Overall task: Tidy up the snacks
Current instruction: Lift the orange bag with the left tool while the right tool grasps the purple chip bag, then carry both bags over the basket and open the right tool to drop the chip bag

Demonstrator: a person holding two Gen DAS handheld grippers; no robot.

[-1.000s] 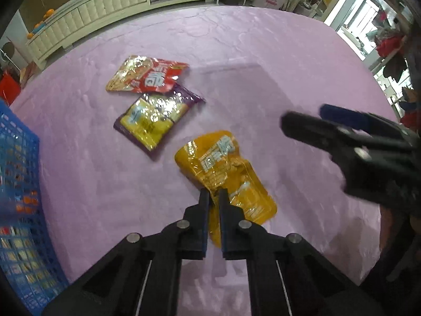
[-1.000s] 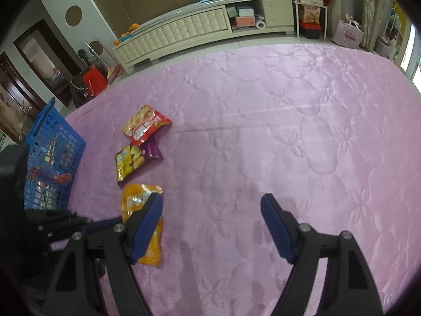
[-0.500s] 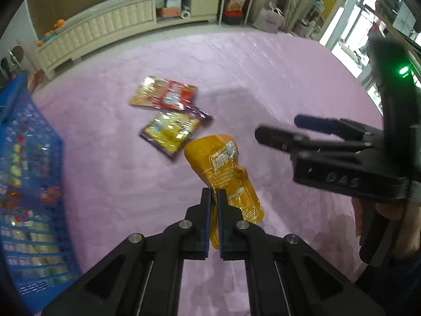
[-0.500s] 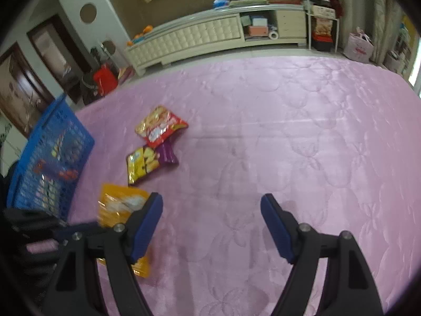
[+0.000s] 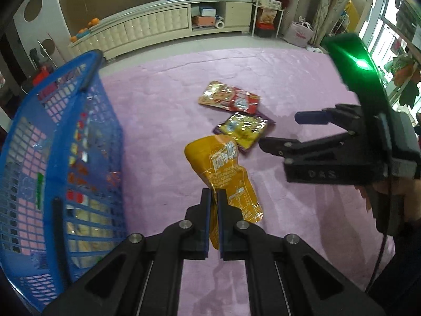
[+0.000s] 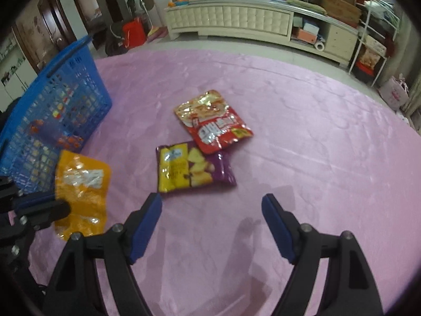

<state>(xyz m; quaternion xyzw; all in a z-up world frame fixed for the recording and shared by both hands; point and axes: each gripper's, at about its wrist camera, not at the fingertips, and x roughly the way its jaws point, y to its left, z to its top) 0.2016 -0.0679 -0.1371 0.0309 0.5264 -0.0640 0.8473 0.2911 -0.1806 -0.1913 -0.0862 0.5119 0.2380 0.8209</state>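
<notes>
Orange foil is what I've got pinched in my left gripper (image 5: 213, 197) right now: the jaws are clamped tight on the bottom edge of the orange snack pouch (image 5: 223, 168), and the rest of the bag sticks out from the fingertips toward 12 o'clock in the left wrist view, lifted off the pink quilted cover (image 5: 163, 121). From the right wrist camera that same pouch sits way over at 9 o'clock, just in front of the blue basket (image 6: 52, 110).

The basket fills the 9 o'clock side of the left view, mesh wall (image 5: 79, 163) close beside the held bag but not touching it as far as I can tell. Some packets are already inside, though it's too blurry through the mesh to say which.

My right gripper (image 6: 211, 205) is spread wide with nothing between the blue pads (image 6: 147, 221). The purple-and-yellow chip bag (image 6: 192, 168) lies flat on the cover just past its fingertips, at about 12 o'clock, closer to the left finger. The red snack bag (image 6: 213, 123) lies a bit further out, its lower corner overlapping the purple one's top edge.

In the left view both loose bags are at roughly 1 o'clock, with the right gripper coming in from 3 o'clock, its tips near the purple bag.
</notes>
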